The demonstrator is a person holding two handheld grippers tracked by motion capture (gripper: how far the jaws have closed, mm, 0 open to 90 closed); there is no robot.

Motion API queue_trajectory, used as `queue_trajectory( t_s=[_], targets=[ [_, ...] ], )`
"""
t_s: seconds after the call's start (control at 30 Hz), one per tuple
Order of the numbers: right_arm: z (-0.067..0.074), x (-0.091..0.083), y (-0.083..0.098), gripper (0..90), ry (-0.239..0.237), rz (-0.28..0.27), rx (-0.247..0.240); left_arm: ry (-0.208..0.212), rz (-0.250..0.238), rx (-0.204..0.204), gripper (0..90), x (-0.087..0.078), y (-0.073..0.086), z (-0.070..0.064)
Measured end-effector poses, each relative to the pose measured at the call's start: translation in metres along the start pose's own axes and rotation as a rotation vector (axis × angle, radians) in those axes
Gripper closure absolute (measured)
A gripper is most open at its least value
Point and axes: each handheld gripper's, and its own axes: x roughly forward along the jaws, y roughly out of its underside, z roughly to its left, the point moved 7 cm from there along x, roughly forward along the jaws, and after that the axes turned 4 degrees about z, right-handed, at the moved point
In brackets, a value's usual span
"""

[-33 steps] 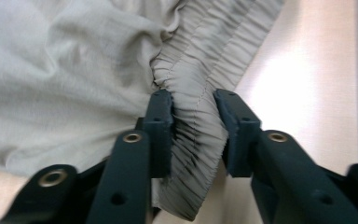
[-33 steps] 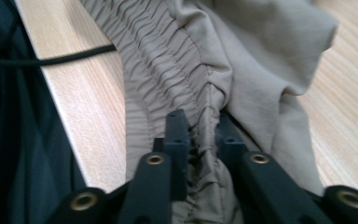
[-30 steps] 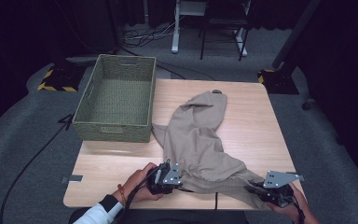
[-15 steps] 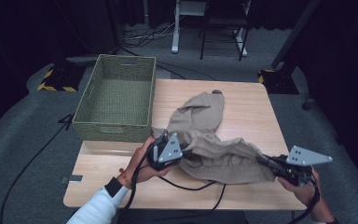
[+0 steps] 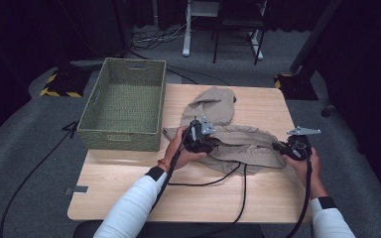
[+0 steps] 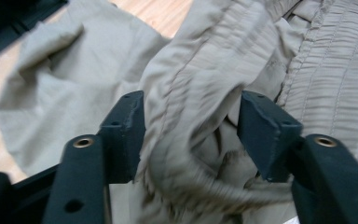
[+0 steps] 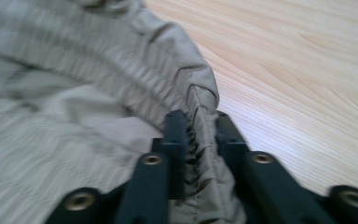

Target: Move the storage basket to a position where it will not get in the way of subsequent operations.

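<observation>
Folded toward the table's far edge, the beige garment lies mid-table. The left gripper has just been opening, cloth loose between its jaws; the right gripper, also easing, pinches the waistband to keep the fold taut.

We wear white long sleeves with dark cuffs. Our left black two-jaw gripper and right black two-jaw gripper each carry a grey three-cornered plate and trail a black cable. Brass-coloured screw eyelets sit in the matte black jaws.
</observation>
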Motion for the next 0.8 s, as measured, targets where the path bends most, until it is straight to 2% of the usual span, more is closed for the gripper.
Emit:
queue_trajectory(
  t_s=[0.07,0.1,0.17,0.23,0.27,0.33,0.4,0.5,0.6,0.7,0.8],
  targets=[
    [-0.007,0.001,0.001,60.7,0.035,-0.006,0.038,-0.014,0.01,-0.011,38.6,0.002,0.005,0.003],
    [-0.008,-0.001,0.001,56.1,0.045,-0.018,0.049,0.011,0.007,-0.035,38.6,0.003,0.009,0.004],
    [-0.002,-0.013,-0.004,46.5,0.035,-0.072,0.021,0.034,0.018,-0.066,39.2,0.005,0.017,0.008],
    [0.012,-0.027,-0.01,40.2,0.011,-0.113,-0.048,0.041,0.026,-0.077,38.9,0.007,0.022,0.01],
    [0.023,-0.035,-0.013,36.4,-0.016,-0.137,-0.088,0.045,0.031,-0.081,38.9,0.008,0.025,0.01],
    [0.049,-0.048,-0.016,32.5,-0.078,-0.167,-0.167,0.048,0.05,-0.075,38.8,0.013,0.031,0.01],
    [0.082,-0.055,-0.018,30.1,-0.162,-0.189,-0.26,0.055,0.059,-0.074,38.8,0.016,0.034,0.009],
    [0.118,-0.048,-0.018,26.1,-0.185,-0.16,-0.377,0.057,0.076,-0.058,40.2,0.022,0.038,0.005],
    [0.143,-0.031,-0.018,24.1,-0.239,-0.115,-0.422,0.056,0.097,-0.046,41.1,0.026,0.041,0.002],
    [0.156,-0.011,-0.014,22.7,-0.234,-0.049,-0.47,0.085,0.111,-0.06,41.8,0.031,0.047,-0.002],
    [0.157,0.016,-0.01,23.4,-0.197,0.027,-0.487,0.115,0.105,-0.082,42.7,0.032,0.053,-0.003]
  ],
)
